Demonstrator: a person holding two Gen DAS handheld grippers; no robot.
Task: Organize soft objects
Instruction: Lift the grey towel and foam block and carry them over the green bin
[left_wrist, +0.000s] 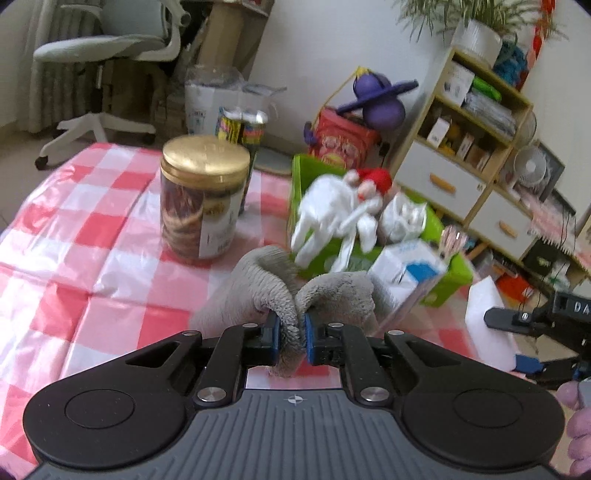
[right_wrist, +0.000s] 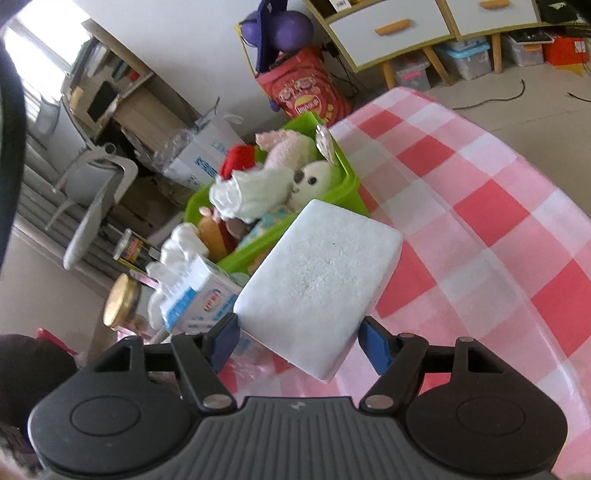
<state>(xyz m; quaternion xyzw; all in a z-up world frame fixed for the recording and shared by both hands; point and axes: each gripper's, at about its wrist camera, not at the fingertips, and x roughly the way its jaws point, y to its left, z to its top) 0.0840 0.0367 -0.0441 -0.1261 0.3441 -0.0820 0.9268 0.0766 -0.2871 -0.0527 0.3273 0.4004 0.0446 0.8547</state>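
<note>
Jaws of the left gripper (left_wrist: 290, 338) are shown pinched tight on a fold of a grey terry cloth (left_wrist: 288, 295), which is bunched up ahead of the blue pads and hangs clear of the tabletop (left_wrist: 92, 236). Jaws of the right gripper (right_wrist: 299, 345) are held partly apart, with a white foam block (right_wrist: 321, 280) clamped between the blue pads and raised at a tilt above the red-and-white checked cover. Beyond both grippers, a green bin (right_wrist: 332, 184) is seen on the tabletop, filled with soft things: a white plush toy with a red cap (left_wrist: 343, 206), a pale plush face (right_wrist: 314, 179) and a pink plush (right_wrist: 280, 147). A blue-and-white carton (right_wrist: 199, 299) is leaned against the near end of the bin. A gold-lidded jar (left_wrist: 205, 199) is set upright on the tabletop, left of the bin in the left wrist view. In the same view, the right gripper and foam block are visible at the right edge.
</note>
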